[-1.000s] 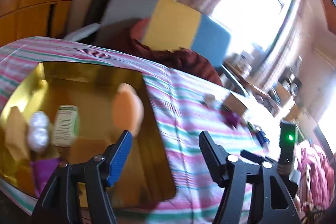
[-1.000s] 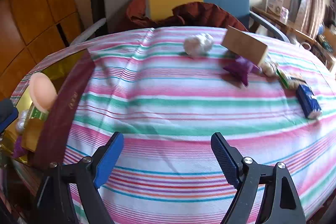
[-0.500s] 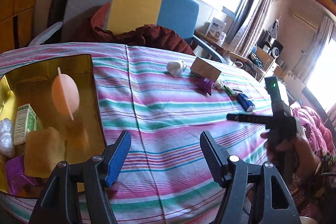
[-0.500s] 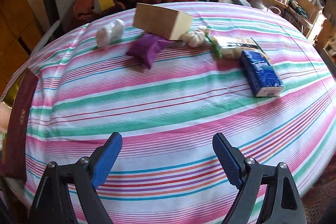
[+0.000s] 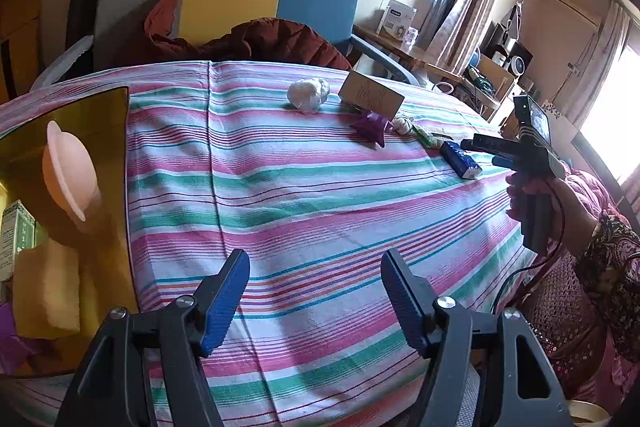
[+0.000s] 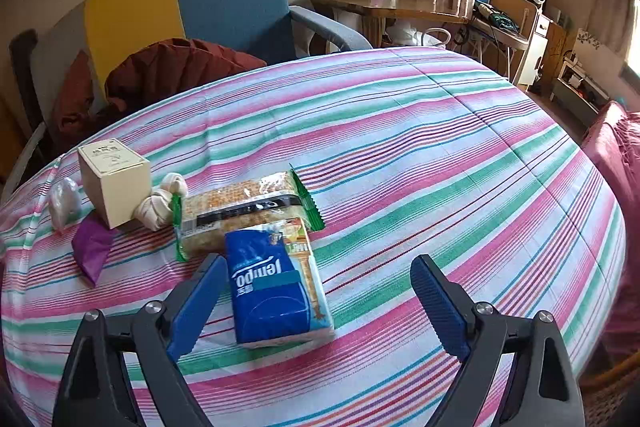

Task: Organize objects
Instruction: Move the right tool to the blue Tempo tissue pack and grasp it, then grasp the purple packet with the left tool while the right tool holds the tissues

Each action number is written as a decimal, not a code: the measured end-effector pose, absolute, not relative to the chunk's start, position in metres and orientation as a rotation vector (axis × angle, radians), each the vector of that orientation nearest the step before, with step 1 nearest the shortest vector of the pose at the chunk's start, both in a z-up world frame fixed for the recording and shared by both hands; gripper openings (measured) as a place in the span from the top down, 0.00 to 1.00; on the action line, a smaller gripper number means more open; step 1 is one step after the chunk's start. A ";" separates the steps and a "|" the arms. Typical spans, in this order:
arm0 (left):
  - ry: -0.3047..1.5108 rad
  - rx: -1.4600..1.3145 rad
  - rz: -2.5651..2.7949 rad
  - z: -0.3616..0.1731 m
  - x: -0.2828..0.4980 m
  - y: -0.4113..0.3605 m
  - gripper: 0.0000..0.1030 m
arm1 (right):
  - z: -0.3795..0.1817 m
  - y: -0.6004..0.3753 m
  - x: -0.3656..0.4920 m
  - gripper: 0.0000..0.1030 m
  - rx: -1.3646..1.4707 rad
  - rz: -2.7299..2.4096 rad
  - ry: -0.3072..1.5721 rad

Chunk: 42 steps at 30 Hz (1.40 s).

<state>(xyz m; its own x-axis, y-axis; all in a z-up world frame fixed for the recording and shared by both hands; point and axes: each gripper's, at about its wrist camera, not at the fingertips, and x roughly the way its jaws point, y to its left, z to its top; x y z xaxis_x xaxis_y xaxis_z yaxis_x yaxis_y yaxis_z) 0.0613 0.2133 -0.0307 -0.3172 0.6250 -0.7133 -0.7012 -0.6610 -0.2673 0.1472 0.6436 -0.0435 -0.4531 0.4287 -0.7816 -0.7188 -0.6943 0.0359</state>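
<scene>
Between the right gripper's (image 6: 316,303) opening jaws lies a soft blue plastic-wrapped tissue pack (image 6: 276,283), untouched; light and squashy, it looks best pinched across its long sides.

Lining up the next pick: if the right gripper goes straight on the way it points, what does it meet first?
Most likely the blue tissue pack; it lies between the right gripper's opening jaws, nearer the left finger, untouched.

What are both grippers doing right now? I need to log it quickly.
Left gripper: open, holding nothing.
Right gripper: jaws opening, empty; blue tissue pack lies between them, ungripped.
</scene>
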 end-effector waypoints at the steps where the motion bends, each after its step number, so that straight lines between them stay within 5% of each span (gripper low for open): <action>1: 0.124 -1.057 2.037 -0.031 0.061 0.216 0.33 | -0.048 0.647 0.146 0.09 -1.034 2.168 0.505; 8: 0.149 -1.088 1.997 -0.037 0.057 0.238 0.33 | -0.070 0.647 0.130 0.13 -1.146 2.172 0.593; 13: 0.164 -1.102 1.959 -0.040 0.049 0.261 0.33 | -0.071 0.638 0.125 0.44 -1.223 2.170 0.506; 15: 0.171 -1.102 1.949 -0.040 0.046 0.272 0.33 | -0.070 0.634 0.125 0.47 -1.237 2.176 0.498; 42: 0.484 -0.984 1.952 -0.059 -0.020 0.477 0.33 | -0.065 0.599 0.116 0.48 -1.384 2.319 0.552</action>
